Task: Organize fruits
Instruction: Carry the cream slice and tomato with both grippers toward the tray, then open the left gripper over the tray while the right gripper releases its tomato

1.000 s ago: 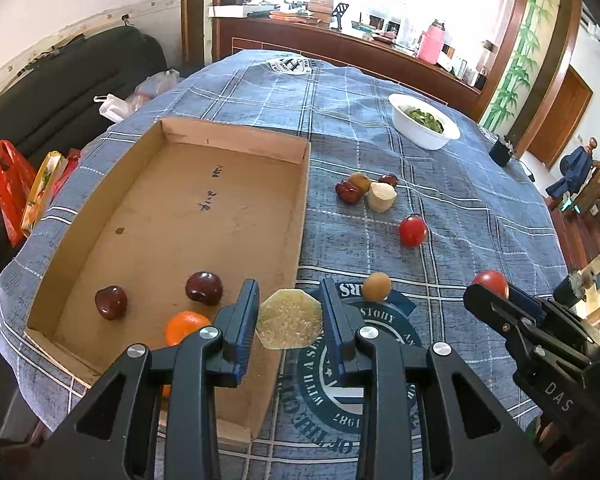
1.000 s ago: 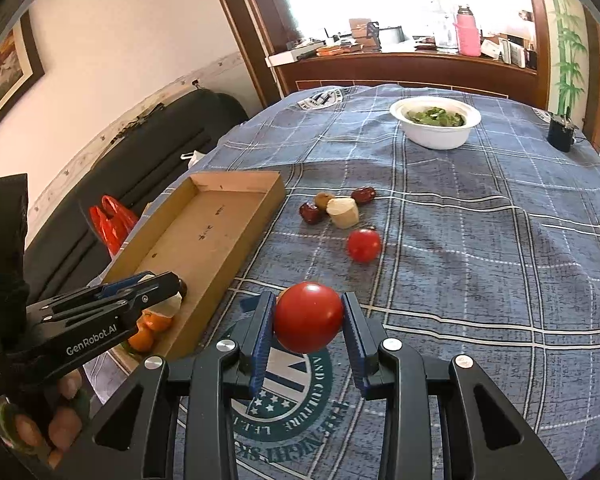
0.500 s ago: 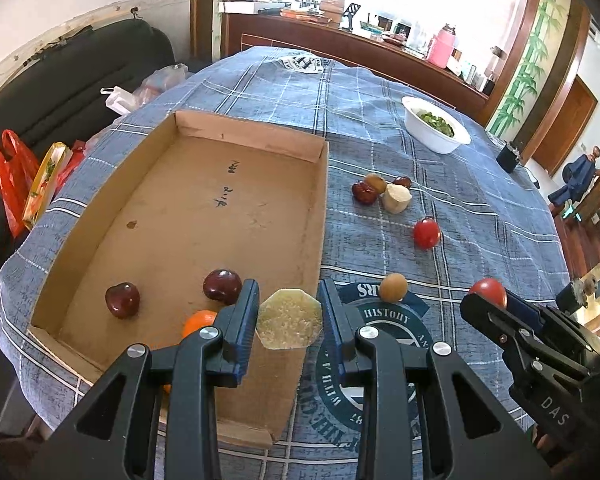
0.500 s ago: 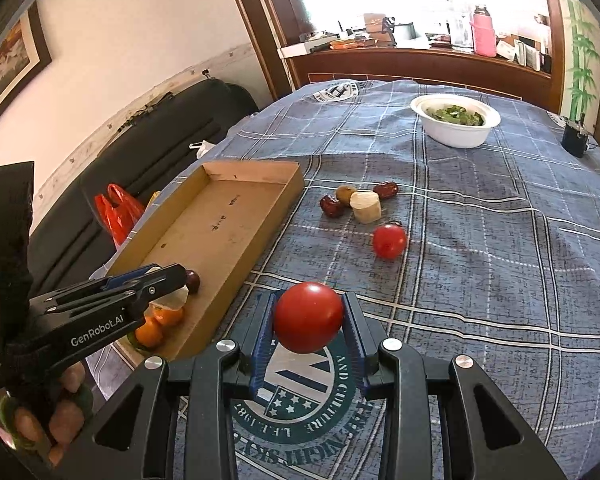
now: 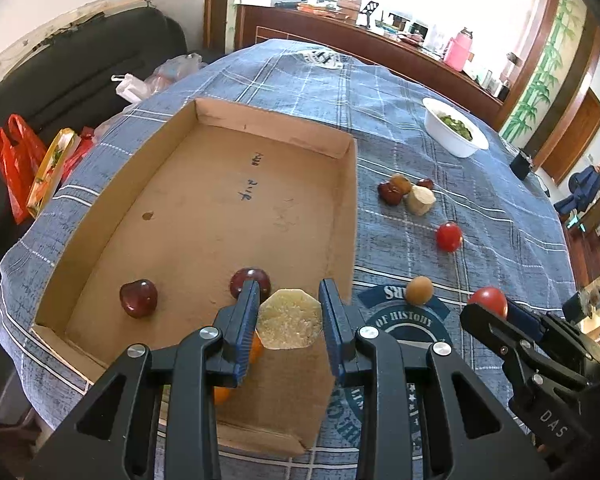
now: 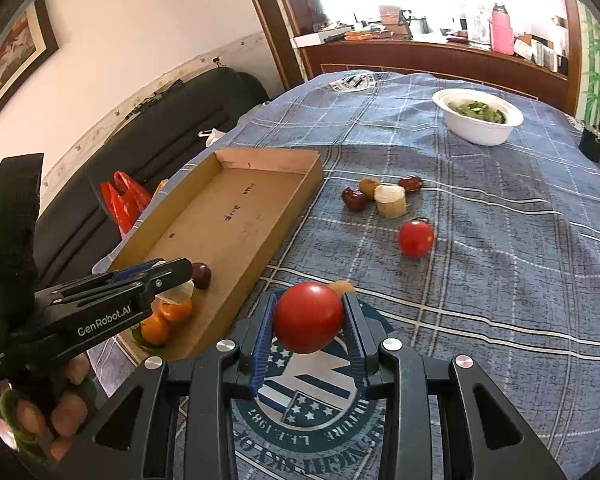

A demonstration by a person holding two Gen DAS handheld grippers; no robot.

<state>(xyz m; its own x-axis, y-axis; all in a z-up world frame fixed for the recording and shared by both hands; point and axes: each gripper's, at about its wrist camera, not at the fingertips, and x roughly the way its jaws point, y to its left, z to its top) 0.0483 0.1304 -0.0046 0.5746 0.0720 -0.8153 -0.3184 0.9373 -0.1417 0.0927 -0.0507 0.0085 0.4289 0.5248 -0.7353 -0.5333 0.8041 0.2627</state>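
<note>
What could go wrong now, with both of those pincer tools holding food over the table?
1. The round red tomato is smooth and pinched only at its sides by the right gripper; it might slip and roll across the blue checked tablecloth.
2. The pale yellowish cut fruit slice in the left gripper hangs near the shallow cardboard box wall, above the oranges; released carelessly, it could land on them or outside.

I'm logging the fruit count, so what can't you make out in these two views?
- Oranges, left wrist view: mostly hidden behind the left gripper and its pale cut piece.
- Small tan fruit, right wrist view: mostly hidden behind the tomato in the right gripper.
</note>
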